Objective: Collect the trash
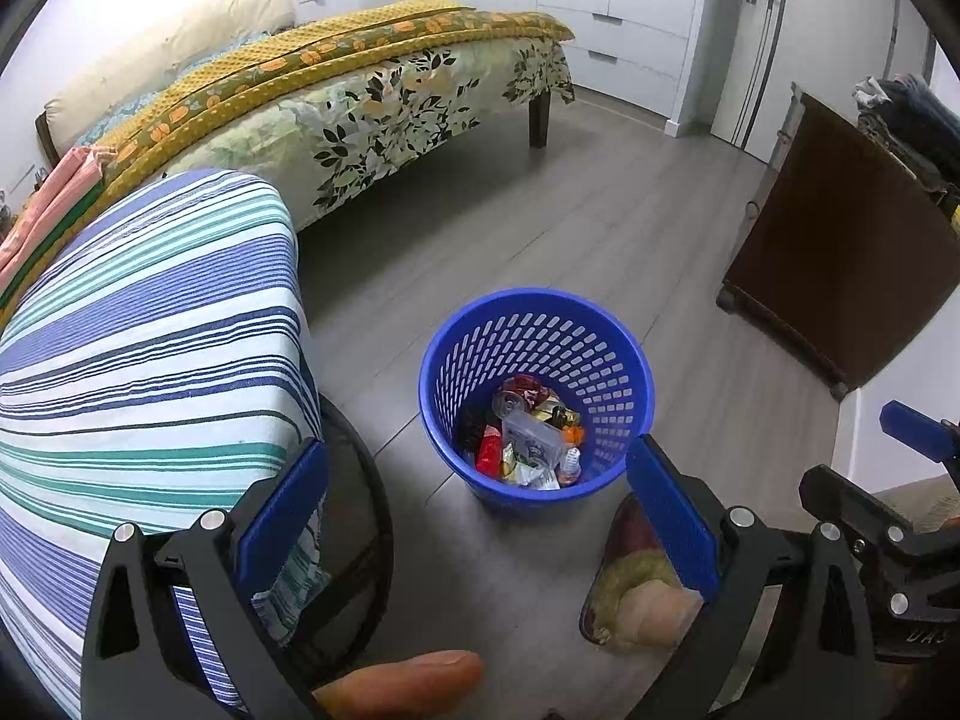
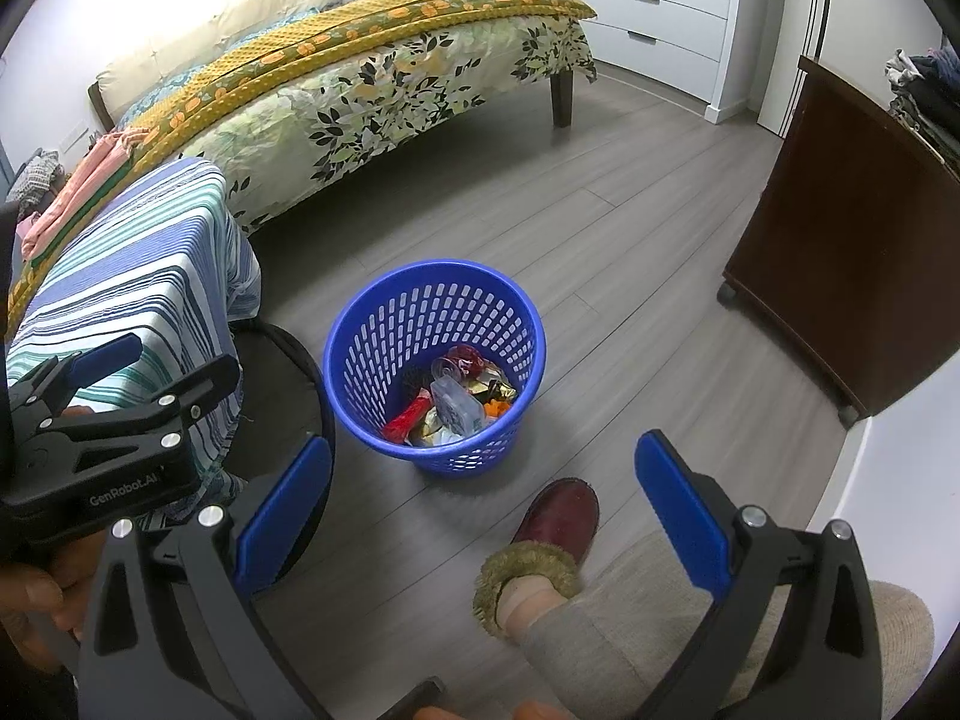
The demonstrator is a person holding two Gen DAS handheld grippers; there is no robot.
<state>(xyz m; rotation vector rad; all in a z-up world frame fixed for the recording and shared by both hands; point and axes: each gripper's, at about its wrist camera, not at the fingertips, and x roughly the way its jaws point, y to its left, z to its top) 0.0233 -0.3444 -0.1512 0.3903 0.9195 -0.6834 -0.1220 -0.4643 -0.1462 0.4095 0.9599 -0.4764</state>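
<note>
I see the bed [image 1: 336, 96] along the far wall under a yellow floral cover, and a dark cabinet [image 1: 840, 252] off to the right. Nearer on my left is a table [image 1: 138, 348] draped in striped cloth. On the grey floor [image 1: 540, 228] between them stands the blue bin [image 1: 537, 396], upright, just ahead of both tools. The trash [image 1: 528, 438] lies in its bottom: a red wrapper, a clear plastic box, foil packets, a small bottle. A red slipper [image 2: 561, 519] rests on the floor just beside the bin. My left gripper [image 1: 480, 516] hangs above the bin with its jaws apart and nothing between them. My right gripper [image 2: 483, 510] likewise stands wide apart, holding nothing.
</note>
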